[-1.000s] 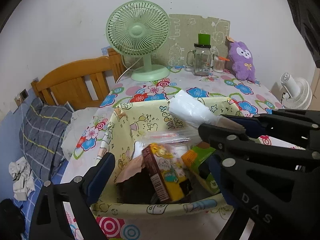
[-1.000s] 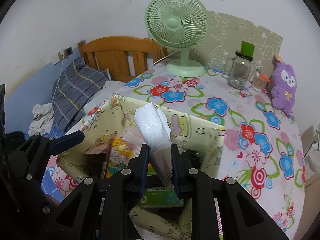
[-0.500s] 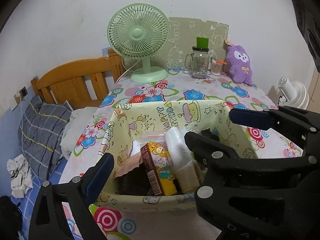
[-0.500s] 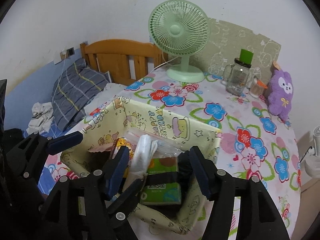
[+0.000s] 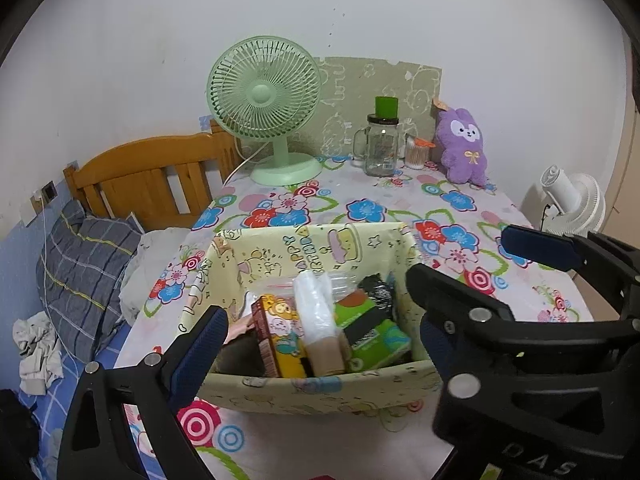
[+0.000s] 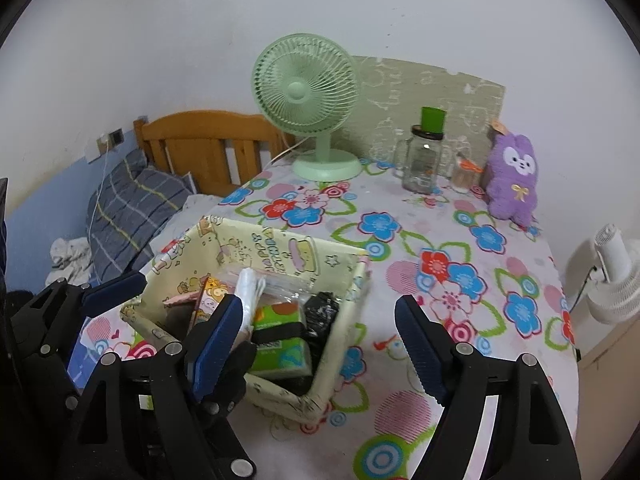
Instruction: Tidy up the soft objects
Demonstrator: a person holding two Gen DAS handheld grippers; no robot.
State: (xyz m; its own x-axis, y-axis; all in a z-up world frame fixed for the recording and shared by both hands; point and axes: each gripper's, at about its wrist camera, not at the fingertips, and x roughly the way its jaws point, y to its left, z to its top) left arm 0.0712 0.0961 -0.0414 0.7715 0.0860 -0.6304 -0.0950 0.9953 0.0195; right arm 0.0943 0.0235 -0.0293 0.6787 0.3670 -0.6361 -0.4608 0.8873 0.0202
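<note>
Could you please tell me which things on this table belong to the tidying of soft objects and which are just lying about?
Part of the job:
- fabric bin
- white plastic-wrapped pack standing in it
- green tissue pack
- purple plush, not yet put away

Lying about:
- green fan
- glass jar
- small cup
- white fan

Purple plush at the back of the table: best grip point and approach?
Grip the plush across its body, below the face and around the bow, coming from the front. It stands upright against the wall board, so the back is closed off. The small jar sits close on its left in the right wrist view, so the jaws likely need to straddle the torso side to side with care there.
</note>
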